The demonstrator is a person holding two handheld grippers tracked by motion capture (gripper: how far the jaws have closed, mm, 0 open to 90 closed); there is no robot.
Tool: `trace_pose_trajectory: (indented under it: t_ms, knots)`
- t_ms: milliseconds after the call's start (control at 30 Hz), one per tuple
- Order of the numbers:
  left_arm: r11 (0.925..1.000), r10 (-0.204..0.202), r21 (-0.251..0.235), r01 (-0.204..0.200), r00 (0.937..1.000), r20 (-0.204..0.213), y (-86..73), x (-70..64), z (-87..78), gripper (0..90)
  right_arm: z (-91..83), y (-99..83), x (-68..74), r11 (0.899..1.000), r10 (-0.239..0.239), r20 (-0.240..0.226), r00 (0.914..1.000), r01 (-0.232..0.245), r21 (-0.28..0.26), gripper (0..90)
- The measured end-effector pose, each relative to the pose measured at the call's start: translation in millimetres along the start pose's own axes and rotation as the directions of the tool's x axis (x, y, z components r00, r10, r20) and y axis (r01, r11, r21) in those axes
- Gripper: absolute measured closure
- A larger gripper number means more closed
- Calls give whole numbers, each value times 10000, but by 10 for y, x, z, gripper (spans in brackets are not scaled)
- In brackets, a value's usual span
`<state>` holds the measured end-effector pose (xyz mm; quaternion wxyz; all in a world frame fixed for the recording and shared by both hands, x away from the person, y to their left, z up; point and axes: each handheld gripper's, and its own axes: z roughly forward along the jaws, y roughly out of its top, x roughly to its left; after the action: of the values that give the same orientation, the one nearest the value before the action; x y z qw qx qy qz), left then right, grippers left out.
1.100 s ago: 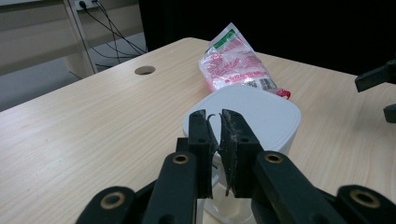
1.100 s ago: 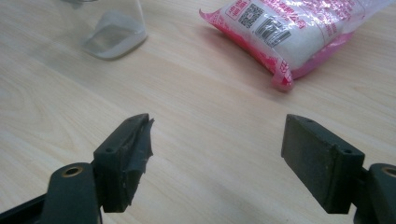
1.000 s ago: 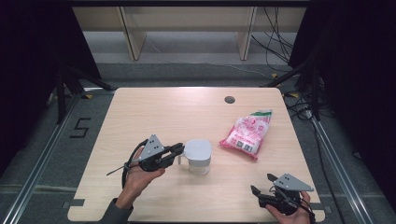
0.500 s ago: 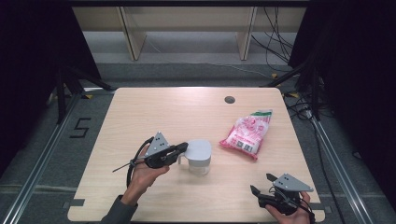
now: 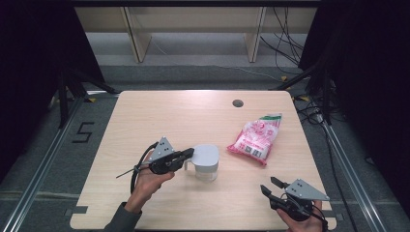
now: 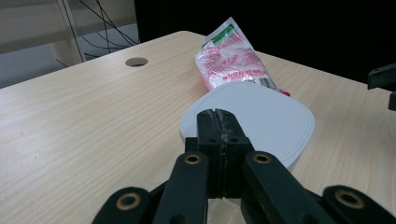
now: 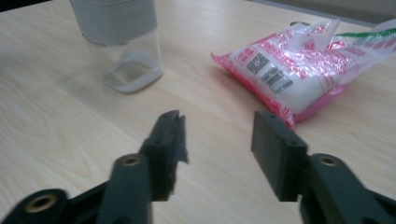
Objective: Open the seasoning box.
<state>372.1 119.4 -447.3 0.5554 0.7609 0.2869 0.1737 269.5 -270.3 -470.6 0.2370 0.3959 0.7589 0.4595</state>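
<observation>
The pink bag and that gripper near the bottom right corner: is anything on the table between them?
No. In the high view, bare wood separates the pink bag from the right gripper. The right gripper view shows the same bare stretch beyond its open jaws.

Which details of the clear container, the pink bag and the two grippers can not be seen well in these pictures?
- Clear container: in the left gripper view, the left gripper's shut jaws hide its handle side, so contact with the grey lid is unclear.
- Container top: cut off by the upper edge of the right gripper view.
- Pink bag: its print is too small in the high view, blurred in the right gripper view.
- Right gripper: open, out of focus.
</observation>
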Motion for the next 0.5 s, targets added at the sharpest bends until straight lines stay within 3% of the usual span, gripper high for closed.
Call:
trace_pose_trajectory:
  t_ms: [133,200,233,267,333,433,467,500]
  knots:
    - [9999,-96,-31,95,10000,-17,-11,11,-6,889,21,67,71,9998,105,-136,9999,-108,-158,654]
    - [10000,7,41,-7,10000,-7,-11,16,-12,889,35,88,67,9997,-155,-154,9998,151,-213,673]
    - [10000,18,13,-18,10000,-13,-12,19,-15,887,71,125,95,9982,-310,-273,9991,295,-514,707]
    - [9998,-161,-93,160,9998,-66,-16,10,-11,887,82,144,104,9977,-508,-358,9981,491,-466,723]
    - [9998,-156,-109,156,9999,-12,-20,18,-13,886,87,160,128,9985,-406,-353,9986,392,-394,737]
    - [9995,-282,-135,282,9996,44,-24,28,-16,884,136,212,158,9961,-740,-458,9962,717,-514,770]
    - [9995,-273,-131,273,9996,42,-23,29,-16,884,154,225,182,9973,-615,-542,9966,592,-440,776]
    - [9996,-245,-111,245,9997,43,-24,31,-19,881,212,261,180,9939,-970,-636,9932,933,-594,792]
